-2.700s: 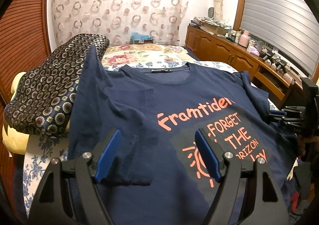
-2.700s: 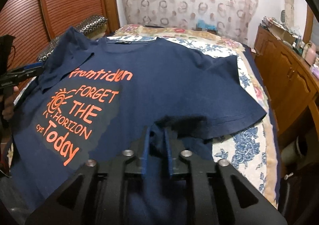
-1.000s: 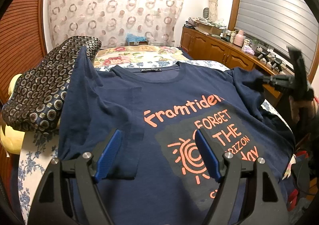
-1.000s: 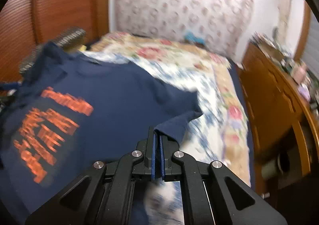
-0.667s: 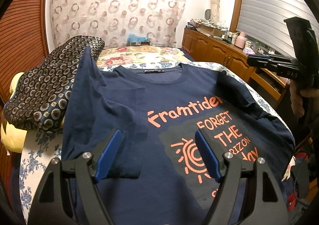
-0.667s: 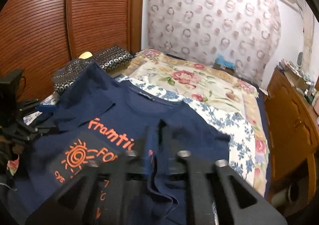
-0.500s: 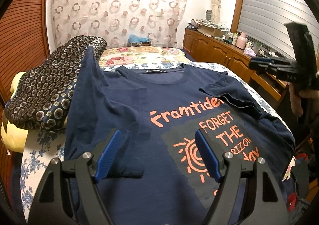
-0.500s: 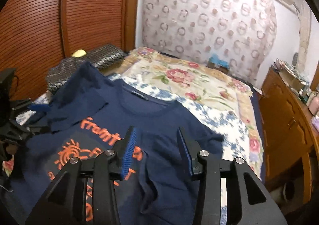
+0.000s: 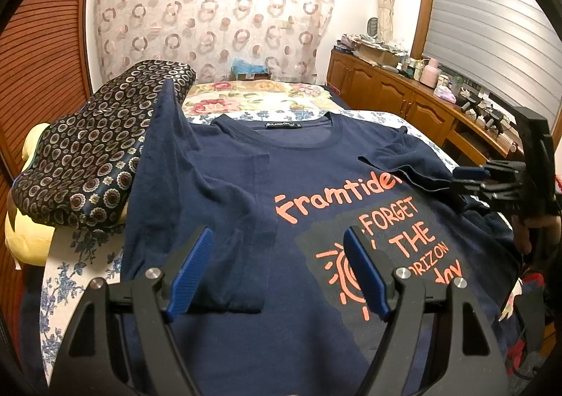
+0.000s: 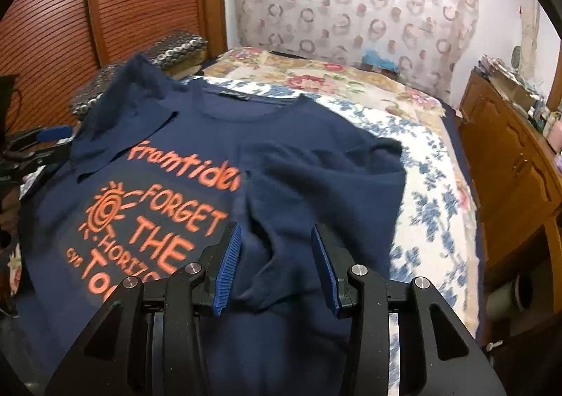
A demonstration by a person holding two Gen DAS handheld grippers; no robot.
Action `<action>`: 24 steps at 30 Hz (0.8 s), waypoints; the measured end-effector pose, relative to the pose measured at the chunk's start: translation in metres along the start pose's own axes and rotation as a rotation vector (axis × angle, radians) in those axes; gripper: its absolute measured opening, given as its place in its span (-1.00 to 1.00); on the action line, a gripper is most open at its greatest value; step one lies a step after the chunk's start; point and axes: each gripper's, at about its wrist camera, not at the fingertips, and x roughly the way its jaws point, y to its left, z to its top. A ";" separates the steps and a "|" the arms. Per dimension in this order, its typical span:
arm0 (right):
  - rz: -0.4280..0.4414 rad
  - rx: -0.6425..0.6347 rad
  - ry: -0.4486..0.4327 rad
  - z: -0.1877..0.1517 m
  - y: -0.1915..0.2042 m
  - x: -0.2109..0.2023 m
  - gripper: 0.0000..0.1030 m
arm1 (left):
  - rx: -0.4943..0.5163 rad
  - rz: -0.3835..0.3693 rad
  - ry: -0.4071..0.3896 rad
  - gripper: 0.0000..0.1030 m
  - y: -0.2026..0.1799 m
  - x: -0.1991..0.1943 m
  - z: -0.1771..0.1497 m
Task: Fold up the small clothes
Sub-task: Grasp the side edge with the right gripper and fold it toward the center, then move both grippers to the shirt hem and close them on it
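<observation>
A navy T-shirt [image 9: 298, 167] with orange lettering lies face up on the bed. Its left sleeve [image 9: 210, 220] is folded inward over the chest. The right sleeve [image 10: 316, 185] also lies folded inward, rumpled, covering the end of the print. My left gripper [image 9: 277, 232] hovers open over the shirt's lower front, nothing between its blue pads. My right gripper [image 10: 275, 227] is open just above the folded right sleeve; the cloth lies under the gap and the pads do not press it. In the left wrist view the right gripper [image 9: 467, 173] shows at the shirt's right edge.
A dark ring-patterned cushion [image 9: 87, 157] on a yellow pillow [image 9: 28, 238] touches the shirt's left shoulder. The floral bedsheet [image 10: 432, 192] is bare to the right. A wooden cabinet [image 10: 509, 157] runs along the bed's right side; slatted wooden doors [image 10: 52, 9] stand on the left.
The right gripper carried the right sleeve up and inward over the chest, opened and let it drop there, then sank toward the cloth. The left gripper stayed where it was, open.
</observation>
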 end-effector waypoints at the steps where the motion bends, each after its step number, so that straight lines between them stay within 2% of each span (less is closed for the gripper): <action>1: 0.008 -0.005 0.002 -0.002 0.004 0.000 -0.19 | 0.000 -0.001 0.001 0.50 0.000 0.000 0.000; 5: -0.007 -0.052 0.031 -0.008 0.017 0.006 -0.20 | 0.001 -0.002 0.004 0.50 0.000 0.001 0.000; 6: -0.028 -0.067 0.037 -0.010 0.019 0.009 -0.34 | 0.001 -0.003 0.004 0.50 0.000 0.001 0.000; 7: -0.028 -0.070 0.044 -0.011 0.020 0.011 -0.60 | 0.000 -0.002 0.005 0.49 0.001 0.001 0.000; 9: -0.015 -0.059 0.045 -0.012 0.017 0.013 -0.81 | 0.000 0.000 0.006 0.50 0.001 0.002 0.000; 10: -0.012 -0.057 0.038 -0.012 0.016 0.011 -0.84 | -0.001 0.002 0.007 0.50 0.002 0.002 0.000; 16: 0.064 -0.071 0.001 -0.008 0.026 -0.003 -0.90 | -0.009 0.006 0.007 0.50 0.007 0.001 0.000; 21: 0.103 -0.096 0.028 -0.015 0.037 -0.001 -0.91 | -0.019 0.009 0.006 0.49 0.010 0.001 0.000; 24: 0.097 -0.097 0.040 -0.019 0.038 0.001 -0.91 | -0.022 0.013 0.005 0.50 0.012 0.001 0.000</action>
